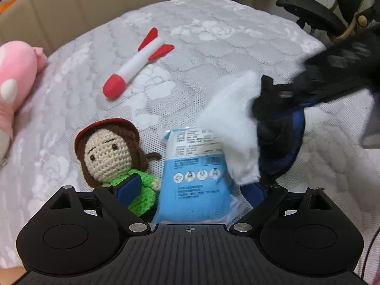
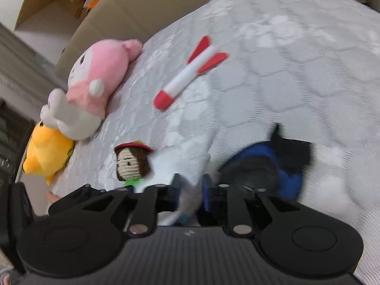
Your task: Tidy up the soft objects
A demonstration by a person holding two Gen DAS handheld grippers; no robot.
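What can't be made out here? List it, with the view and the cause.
- Blue-and-white plastic packet: left wrist view, small print unreadable; white fluffy cloth covers its right side.
- Crocheted doll with red hat: left view, lower body hidden behind left hand-held gripper.
- Right hand-held gripper: right view, motion blur hides what its pads touch.

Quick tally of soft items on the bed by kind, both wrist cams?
Plush animals: 2, pink plush, yellow plush
Crochet doll: 1
Foam rocket: 1
Blue packet: 1
White cloth: 1
Total: 6
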